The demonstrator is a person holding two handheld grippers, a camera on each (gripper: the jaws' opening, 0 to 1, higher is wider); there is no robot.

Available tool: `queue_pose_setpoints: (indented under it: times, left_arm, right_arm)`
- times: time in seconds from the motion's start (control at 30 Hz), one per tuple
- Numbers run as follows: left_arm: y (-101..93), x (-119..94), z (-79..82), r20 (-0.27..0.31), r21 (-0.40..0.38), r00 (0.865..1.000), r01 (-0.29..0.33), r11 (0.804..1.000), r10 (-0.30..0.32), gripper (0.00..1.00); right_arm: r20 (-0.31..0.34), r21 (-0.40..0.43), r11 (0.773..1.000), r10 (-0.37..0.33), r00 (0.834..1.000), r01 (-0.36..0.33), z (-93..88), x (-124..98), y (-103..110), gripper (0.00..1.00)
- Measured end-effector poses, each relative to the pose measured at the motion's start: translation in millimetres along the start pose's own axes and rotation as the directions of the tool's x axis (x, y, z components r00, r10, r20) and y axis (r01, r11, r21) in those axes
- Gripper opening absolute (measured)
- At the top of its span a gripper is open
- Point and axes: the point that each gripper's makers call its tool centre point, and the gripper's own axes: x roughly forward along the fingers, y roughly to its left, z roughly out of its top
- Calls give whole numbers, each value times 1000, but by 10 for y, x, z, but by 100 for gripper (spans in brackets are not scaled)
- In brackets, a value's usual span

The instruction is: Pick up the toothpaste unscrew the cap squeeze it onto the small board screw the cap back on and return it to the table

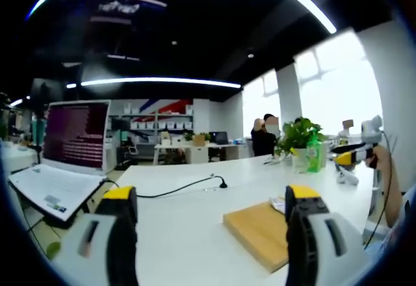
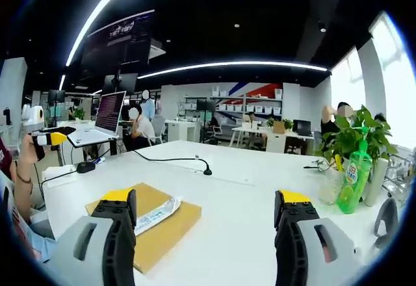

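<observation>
Yellow-tipped fingers of the right gripper (image 2: 205,218) and left gripper (image 1: 214,214) stand wide apart, empty. On the small tan wooden board (image 2: 166,229) lies the soft white toothpaste tube (image 2: 156,213), likely light and squashy; its stiffer cap end seems the safest hold, upon the white surface (image 2: 240,188).

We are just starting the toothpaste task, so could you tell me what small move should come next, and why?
Probably lower the right gripper toward the toothpaste tube, which lies untouched on the small board. Both grippers hang open above the white table, so nothing is picked up yet.
</observation>
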Motion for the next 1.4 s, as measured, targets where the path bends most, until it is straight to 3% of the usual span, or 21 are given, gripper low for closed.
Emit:
queue_pose_setpoints:
  times: [0.17, 0.63, 1.03, 1.17, 1.4]
  left_arm:
    - [-110, 14, 40, 24, -22, 999, 47, 999, -47, 100]
    - [-249, 71, -41, -5, -29, 995, 104, 994, -104, 100]
    - [-278, 113, -54, -5, -58, 993, 115, 992, -115, 100]
    - [-455, 133, -31, 7, -63, 986, 167, 984, -166, 100]
    - [-548, 168, -111, -17, -56, 982, 186, 981, -187, 100]
  right_arm:
    - [-13, 10, 999, 33, 999, -33, -3, 91, 57, 91]
    - [-96, -9, 994, 112, 989, -113, -180, 315, 285, 89]
    - [-162, -21, 984, 173, 971, -179, -353, 441, 475, 82]
    - [-192, -18, 981, 188, 963, -195, -438, 510, 525, 82]
    - [-227, -15, 973, 220, 949, -229, -536, 577, 602, 80]
